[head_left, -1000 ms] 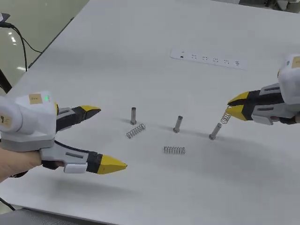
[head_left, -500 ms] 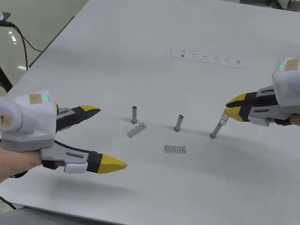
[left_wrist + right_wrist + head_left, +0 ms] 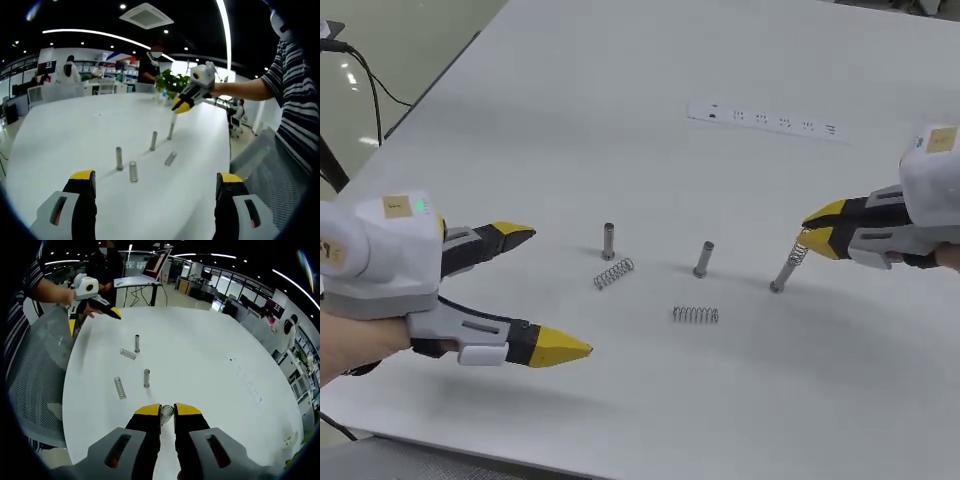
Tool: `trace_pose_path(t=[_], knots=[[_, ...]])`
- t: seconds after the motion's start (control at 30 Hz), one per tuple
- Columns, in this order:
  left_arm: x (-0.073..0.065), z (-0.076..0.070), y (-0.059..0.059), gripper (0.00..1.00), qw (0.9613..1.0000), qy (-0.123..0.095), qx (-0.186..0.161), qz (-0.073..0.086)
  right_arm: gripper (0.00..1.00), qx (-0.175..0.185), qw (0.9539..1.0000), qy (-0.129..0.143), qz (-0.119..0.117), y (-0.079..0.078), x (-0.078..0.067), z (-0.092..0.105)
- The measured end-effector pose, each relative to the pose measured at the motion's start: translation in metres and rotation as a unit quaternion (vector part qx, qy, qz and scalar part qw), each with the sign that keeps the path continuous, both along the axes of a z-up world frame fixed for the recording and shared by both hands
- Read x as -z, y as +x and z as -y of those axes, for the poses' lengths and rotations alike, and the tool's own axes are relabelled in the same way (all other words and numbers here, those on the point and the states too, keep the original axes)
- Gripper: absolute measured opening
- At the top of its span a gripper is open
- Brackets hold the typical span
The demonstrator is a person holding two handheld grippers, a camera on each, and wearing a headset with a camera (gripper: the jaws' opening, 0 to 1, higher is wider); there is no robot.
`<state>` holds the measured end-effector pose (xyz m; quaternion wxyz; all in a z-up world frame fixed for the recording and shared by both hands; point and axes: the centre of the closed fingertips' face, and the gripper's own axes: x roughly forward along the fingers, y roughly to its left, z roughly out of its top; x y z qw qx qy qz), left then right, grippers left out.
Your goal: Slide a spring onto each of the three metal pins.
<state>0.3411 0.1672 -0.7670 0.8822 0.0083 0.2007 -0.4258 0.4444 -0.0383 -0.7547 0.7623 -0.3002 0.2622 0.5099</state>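
Open-plan office: desks (image 3: 75, 91), ceiling AC (image 3: 146, 16), strip lights (image 3: 100, 34).

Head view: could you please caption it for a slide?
Right gripper holds a spring at the top of the right-hand pin; left gripper hangs open near two bare pins and two loose springs.

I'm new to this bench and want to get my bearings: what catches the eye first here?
The right gripper, at the right of the head view, pinches a spring at the top of the rightmost pin. The left gripper hangs wide open at the left; a loose spring lies beside the left pin, a second loose spring near the middle pin.
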Motion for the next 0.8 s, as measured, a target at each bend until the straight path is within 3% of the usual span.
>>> trace_pose_path(t=[0.23, 0.8], knots=[[0.001, 0.0, 0.0, 0.97, 1.0, 0.001, 0.0, -0.002, 0.07, 0.001, 1.0, -0.001, -0.002, 0.001, 0.004, 0.0], [0.004, -0.001, -0.002, 0.97, 1.0, 0.002, 0.0, -0.004, 0.07, 0.025, 0.9991, -0.012, -0.032, 0.002, 0.035, 0.002]])
